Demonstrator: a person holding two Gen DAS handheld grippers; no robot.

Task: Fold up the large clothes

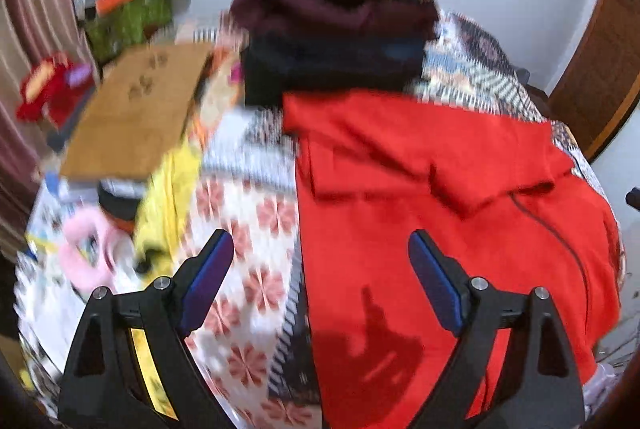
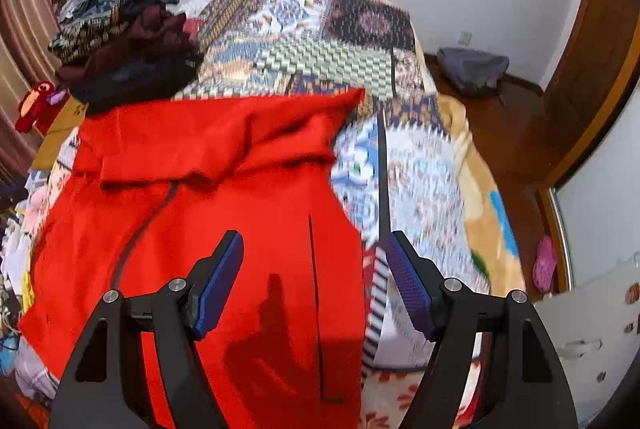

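Note:
A large red garment (image 1: 440,213) lies spread on the patterned bedspread (image 1: 248,197), with one sleeve folded across its upper part. It also shows in the right wrist view (image 2: 224,197). My left gripper (image 1: 320,249) is open and empty above the garment's left edge. My right gripper (image 2: 314,249) is open and empty above the garment's right edge, over the bedspread (image 2: 420,189). Both grippers cast shadows on the red cloth.
A stack of folded dark clothes (image 1: 340,29) sits at the far side of the bed (image 2: 128,57). A brown cardboard sheet (image 1: 136,113), yellow cloth (image 1: 168,205) and a pink item (image 1: 88,253) lie at the left. Wooden floor (image 2: 512,133) and a grey bag (image 2: 472,69) are at the right.

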